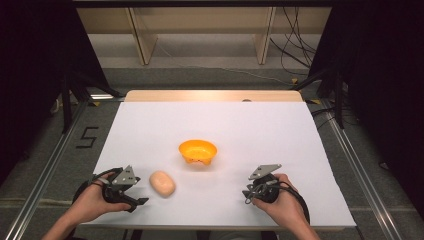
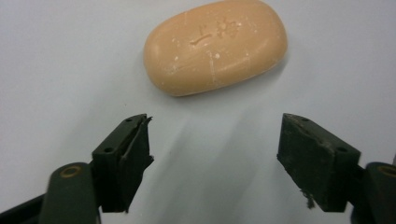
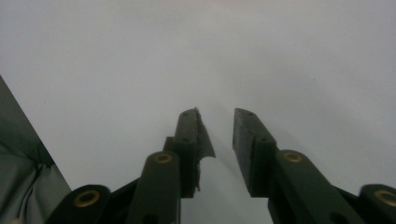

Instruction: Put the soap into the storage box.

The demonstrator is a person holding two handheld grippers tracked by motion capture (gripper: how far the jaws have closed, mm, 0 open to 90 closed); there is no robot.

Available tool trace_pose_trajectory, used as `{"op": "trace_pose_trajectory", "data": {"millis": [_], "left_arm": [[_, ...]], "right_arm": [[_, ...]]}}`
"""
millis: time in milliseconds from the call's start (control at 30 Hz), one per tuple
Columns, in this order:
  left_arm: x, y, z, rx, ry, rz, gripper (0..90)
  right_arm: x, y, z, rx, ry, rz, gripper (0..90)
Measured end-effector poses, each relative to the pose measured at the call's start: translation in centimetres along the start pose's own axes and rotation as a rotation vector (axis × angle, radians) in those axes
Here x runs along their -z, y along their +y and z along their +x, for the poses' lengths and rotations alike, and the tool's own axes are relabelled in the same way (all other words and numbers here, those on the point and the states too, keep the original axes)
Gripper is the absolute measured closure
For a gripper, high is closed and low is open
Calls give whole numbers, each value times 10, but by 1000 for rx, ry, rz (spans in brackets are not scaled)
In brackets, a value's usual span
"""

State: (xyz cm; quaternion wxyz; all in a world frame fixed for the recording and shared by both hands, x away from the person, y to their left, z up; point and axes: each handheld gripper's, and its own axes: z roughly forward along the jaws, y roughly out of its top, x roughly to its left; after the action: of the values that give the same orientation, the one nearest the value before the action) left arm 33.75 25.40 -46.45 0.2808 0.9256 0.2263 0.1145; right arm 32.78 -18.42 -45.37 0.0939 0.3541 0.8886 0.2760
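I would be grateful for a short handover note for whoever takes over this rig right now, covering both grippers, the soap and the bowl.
Left gripper: jaws open, empty, pointed at the peach-coloured oval bar of soap, which lies just ahead of the jaw tips, not yet between them.
Right gripper: jaws apart by a narrow gap, empty, resting over bare white table at the near right.
Orange plastic bowl: upright at mid-table, empty as far as can be seen, beyond the soap and to its right.
Done: the left gripper is lined up on the soap.
Left: close on the soap and lift it; probably it goes into the bowl.
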Motion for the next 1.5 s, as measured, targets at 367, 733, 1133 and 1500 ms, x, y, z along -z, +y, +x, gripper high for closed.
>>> {"op": "trace_pose_trajectory", "data": {"millis": [367, 733, 1133, 1500], "left_arm": [[3, 28, 6, -185, -69, 17, 155], [-10, 69, 19, -418, -153, 132, 158], [-32, 83, 22, -534, -228, 201, 161], [-47, 90, 24, -567, -282, 261, 151]], "right_arm": [[2, -8, 0, -3, 27, -19, 571], [5, -8, -2, -27, 36, -25, 566], [3, -10, -1, -39, 41, -8, 560], [0, -11, 0, -53, 38, -14, 544]]}}
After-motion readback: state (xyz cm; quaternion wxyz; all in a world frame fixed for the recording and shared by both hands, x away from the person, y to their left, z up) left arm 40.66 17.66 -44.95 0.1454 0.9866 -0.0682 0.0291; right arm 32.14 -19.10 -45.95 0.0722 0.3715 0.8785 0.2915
